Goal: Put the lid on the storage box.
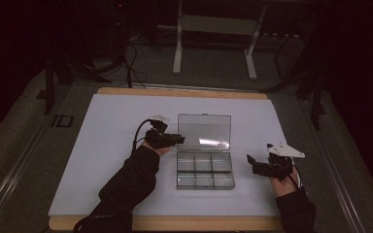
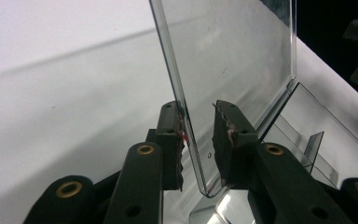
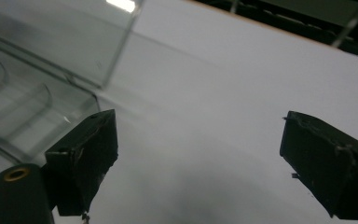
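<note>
My left gripper [image 2: 199, 140] straddles the lower corner of the clear lid [image 2: 228, 70]. 1 jaw touches the panel and the other stands just off it, so I read this as a loose pinch, not a firm one, though the glare makes contact hard to judge. The lid stands upright from the back edge of the clear compartment box [image 1: 205, 170], which sits on the white sheet [image 1: 111, 141] with my left gripper [image 1: 177, 140] at its left back corner and my right gripper [image 1: 250, 162] just to its right.

My right gripper's [image 3: 198, 158] jaws are spread wide and hold nothing.

To do this well, I should keep the panel centred between the jaws, swing along the hinge's arc instead of pushing straight, and go slowly so the light box does not slide. My right gripper could steady the box's right wall if it shifts.

The box's 6 cells look empty. The sheet lies on a wooden board [image 1: 184, 92]; beyond the box the room is dark, with grey floor, cables and a white stand frame [image 1: 213, 39].
</note>
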### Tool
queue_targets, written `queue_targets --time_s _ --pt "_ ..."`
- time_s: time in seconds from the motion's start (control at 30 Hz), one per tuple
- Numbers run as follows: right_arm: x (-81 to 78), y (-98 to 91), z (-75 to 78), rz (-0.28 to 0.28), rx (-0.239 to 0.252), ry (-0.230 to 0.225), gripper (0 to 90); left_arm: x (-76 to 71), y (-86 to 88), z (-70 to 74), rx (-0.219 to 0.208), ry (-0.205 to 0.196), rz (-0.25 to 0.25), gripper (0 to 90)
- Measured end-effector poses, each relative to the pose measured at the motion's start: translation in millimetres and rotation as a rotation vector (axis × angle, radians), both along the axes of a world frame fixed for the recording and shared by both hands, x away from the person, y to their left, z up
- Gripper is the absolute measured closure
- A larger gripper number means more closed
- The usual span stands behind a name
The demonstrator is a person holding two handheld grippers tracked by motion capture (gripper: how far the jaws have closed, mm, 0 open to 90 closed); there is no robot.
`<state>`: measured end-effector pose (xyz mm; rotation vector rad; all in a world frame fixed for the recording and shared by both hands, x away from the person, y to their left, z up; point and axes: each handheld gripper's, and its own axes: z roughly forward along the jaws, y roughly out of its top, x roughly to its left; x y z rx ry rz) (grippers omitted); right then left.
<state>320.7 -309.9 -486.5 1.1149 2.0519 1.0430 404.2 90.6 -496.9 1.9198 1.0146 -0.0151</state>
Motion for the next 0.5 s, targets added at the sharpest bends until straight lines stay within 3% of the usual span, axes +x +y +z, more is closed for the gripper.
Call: queue_targets --time_s 0.07,0.2,0.43,0.5 --pt "6.0 8.5 7.3 0.028 0.037 -0.010 16.3 -1.4 0.7 0.9 0.001 -0.010 -0.005 76.2" --pt "16.0 24.2 13.4 0.080 0.069 -0.002 16.3 -2.8 1.8 0.9 -0.009 -0.019 -0.007 77.9" --pt "34.9 48.9 12.7 0.120 0.106 0.013 13.8 -5.5 3.9 1.2 -0.018 -0.041 -0.020 79.8" --pt "38.8 55.3 11.9 0.127 0.095 0.017 19.2 -6.0 4.6 0.8 -0.021 -0.045 -0.023 80.1"
